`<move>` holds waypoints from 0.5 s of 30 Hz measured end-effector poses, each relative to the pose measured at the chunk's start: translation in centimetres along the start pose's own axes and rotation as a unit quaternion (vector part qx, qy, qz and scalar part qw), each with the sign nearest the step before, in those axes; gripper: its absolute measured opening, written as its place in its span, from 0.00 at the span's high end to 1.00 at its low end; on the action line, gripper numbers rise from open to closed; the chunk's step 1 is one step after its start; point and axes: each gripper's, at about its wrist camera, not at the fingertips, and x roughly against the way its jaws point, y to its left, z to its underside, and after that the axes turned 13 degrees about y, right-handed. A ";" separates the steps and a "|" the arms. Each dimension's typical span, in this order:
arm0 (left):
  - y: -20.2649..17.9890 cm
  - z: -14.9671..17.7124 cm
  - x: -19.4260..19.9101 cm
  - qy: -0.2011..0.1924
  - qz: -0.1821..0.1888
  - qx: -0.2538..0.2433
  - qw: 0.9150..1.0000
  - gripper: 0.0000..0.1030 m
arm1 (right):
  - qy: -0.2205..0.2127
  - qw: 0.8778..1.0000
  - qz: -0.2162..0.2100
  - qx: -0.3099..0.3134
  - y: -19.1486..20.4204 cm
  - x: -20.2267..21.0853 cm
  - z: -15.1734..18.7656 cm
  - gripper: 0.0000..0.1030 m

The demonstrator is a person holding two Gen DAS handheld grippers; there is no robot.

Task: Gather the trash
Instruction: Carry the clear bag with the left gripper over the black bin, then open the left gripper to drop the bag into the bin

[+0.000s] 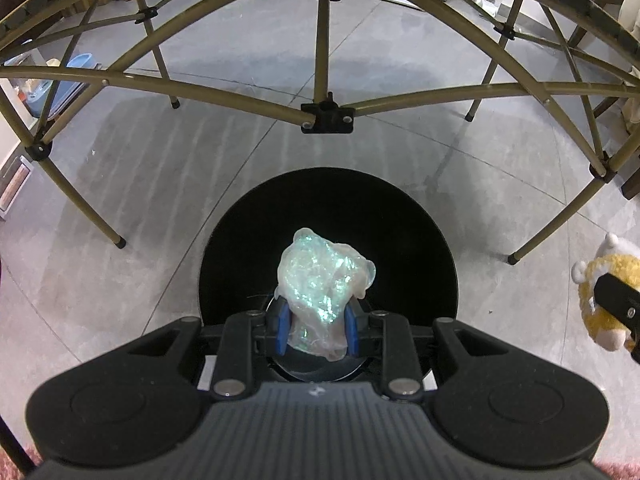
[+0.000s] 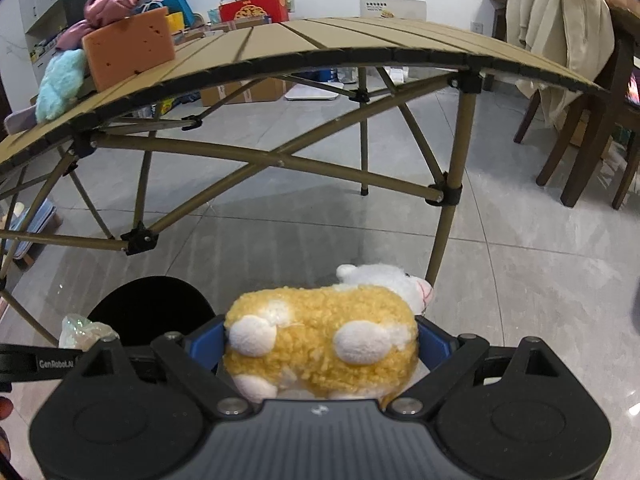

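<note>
The left gripper (image 1: 316,330) has its fingers clamped on a crumpled iridescent wrapper (image 1: 322,280) above the black bin (image 1: 420,240), whose inside is too dark to read. Its arm reads "GenRobot.AI". The right gripper (image 2: 320,340) squeezes a yellow plush sheep (image 2: 320,344), face half hidden.

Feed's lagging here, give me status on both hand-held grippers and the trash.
Left hand-held gripper shut on crumpled wrapper, above black bin. Right hand-held gripper clamps yellow plush toy. Nothing blocking the bin.
</note>
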 end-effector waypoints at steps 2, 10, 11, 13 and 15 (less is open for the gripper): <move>-0.1 0.1 0.0 0.001 -0.001 0.001 1.000 0.74 | -0.002 1.000 0.000 -0.004 -0.1 0.0 0.0 0.08; -0.3 -0.1 -0.4 0.008 -0.005 0.013 1.000 0.74 | -0.009 1.000 -0.003 -0.002 0.3 -0.2 -0.1 0.08; -0.3 -0.1 -0.4 0.008 -0.005 0.014 1.000 0.74 | -0.009 1.000 -0.003 -0.001 0.3 -0.2 -0.2 0.08; -0.3 -0.1 -0.4 0.007 -0.006 0.013 1.000 0.73 | -0.010 1.000 -0.002 0.001 0.4 -0.1 -0.2 0.08; -0.3 -0.1 -0.2 0.005 -0.006 0.011 1.000 0.63 | -0.010 1.000 0.000 0.002 0.4 -0.2 -0.2 0.08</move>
